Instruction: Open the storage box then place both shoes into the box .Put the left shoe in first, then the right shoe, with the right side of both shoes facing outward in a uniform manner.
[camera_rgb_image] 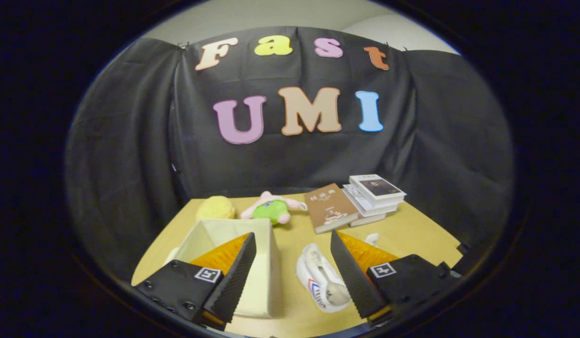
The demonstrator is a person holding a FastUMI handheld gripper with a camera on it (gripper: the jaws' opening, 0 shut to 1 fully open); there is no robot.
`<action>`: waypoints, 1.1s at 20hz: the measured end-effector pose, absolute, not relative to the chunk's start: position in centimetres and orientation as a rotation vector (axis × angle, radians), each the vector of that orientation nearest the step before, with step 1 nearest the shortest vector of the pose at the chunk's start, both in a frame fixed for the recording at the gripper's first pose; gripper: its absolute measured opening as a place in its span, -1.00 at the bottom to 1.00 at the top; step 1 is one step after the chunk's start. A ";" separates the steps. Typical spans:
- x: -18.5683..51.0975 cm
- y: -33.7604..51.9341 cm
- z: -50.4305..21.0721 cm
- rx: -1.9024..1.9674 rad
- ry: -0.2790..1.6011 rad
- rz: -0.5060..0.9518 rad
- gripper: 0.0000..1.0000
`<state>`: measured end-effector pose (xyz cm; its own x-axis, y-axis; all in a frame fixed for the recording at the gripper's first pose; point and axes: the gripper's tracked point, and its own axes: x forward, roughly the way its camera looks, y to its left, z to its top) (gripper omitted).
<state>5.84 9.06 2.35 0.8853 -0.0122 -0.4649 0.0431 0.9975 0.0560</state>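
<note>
- Cream fabric storage box (261, 277), square and open-topped, sitting on the tan wooden table (412, 234) at about 10 o'clock from the gap between the fingers, partly behind the left finger. Looks already open, nothing visible inside.
- White lace-up sneaker with red and blue side mark (321, 281) lying just right of the box, between the fingers, closer to the right one, toe toward the camera. Can't tell whether left or right shoe.
- Bit of white peeking past the right finger at 1 o'clock (373, 239), probably the second shoe, mostly hidden.
- Gripper (293, 274) spread wide, pinching nothing, hovering above table.
- Possible trouble: grabbing the wrong shoe first, since the sides are hard to read from here, which would wreck the left-then-right order.
- Also risky: soft box wall right beside the sneaker, so a sloppy descent could clip the rim and shove or collapse it.
- Pinching only laces or the tongue could let the shoe swing and land facing the wrong way.
- Further out at 12 o'clock: brown paperback book (329, 207), stack of white books (374, 197) at 1 o'clock, pink and green plush toy (271, 209) and yellow round plush (215, 208) behind the box at 11.
- None of that clutter really blocking the path; well apart from the shoe.
</note>
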 end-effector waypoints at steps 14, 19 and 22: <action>3.0 0.4 -15.2 -0.209 1.002 -0.081 0.70; 2.7 -0.8 -17.8 -0.243 1.052 -0.069 0.61; 4.0 -1.0 -18.8 -0.250 1.045 -0.038 0.59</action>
